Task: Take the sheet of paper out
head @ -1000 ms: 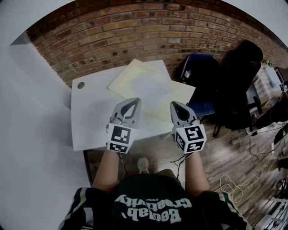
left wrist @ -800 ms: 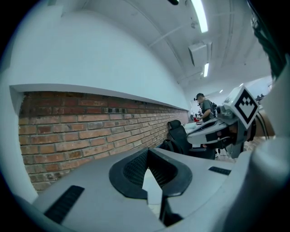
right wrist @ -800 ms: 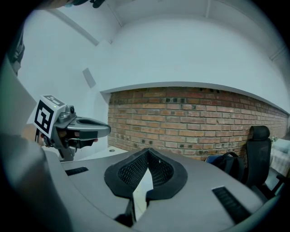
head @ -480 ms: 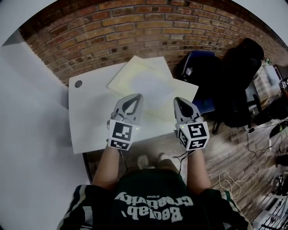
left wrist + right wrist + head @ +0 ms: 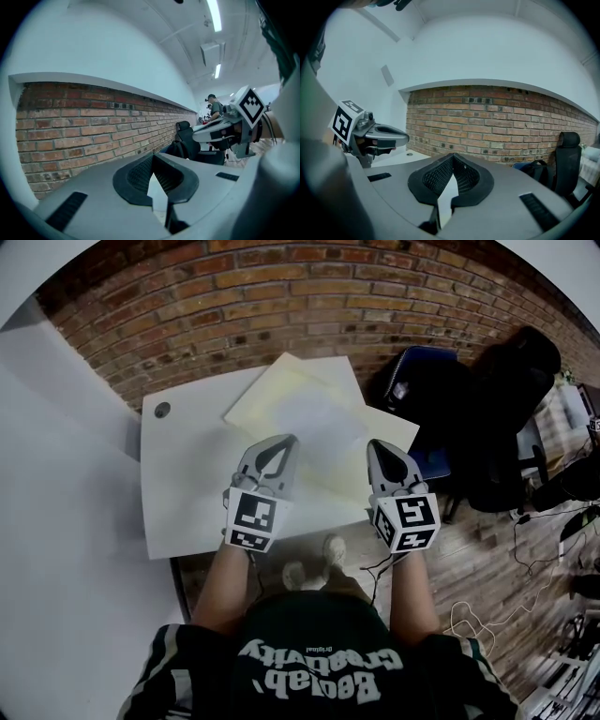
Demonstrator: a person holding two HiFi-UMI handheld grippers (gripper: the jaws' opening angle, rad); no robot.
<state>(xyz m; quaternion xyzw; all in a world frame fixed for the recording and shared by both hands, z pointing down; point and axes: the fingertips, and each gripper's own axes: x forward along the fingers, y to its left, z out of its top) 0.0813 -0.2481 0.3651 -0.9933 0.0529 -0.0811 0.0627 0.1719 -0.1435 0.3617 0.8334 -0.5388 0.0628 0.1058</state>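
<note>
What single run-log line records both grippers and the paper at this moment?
left gripper: shut, empty | right gripper: shut, empty | pale yellow sheets: flat on white table, not held

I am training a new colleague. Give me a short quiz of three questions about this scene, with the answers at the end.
1. True or false: the left gripper is holding the pale yellow paper.
2. What rises behind the white table? A. a brick wall; B. a window; C. a bookshelf.
3. In a few words: how do the jaws of the right gripper stand, and what is between them?
Key: 1. False: its jaws are together and empty, and the paper lies on the table. 2. A. 3. Together, with nothing between them.
</note>
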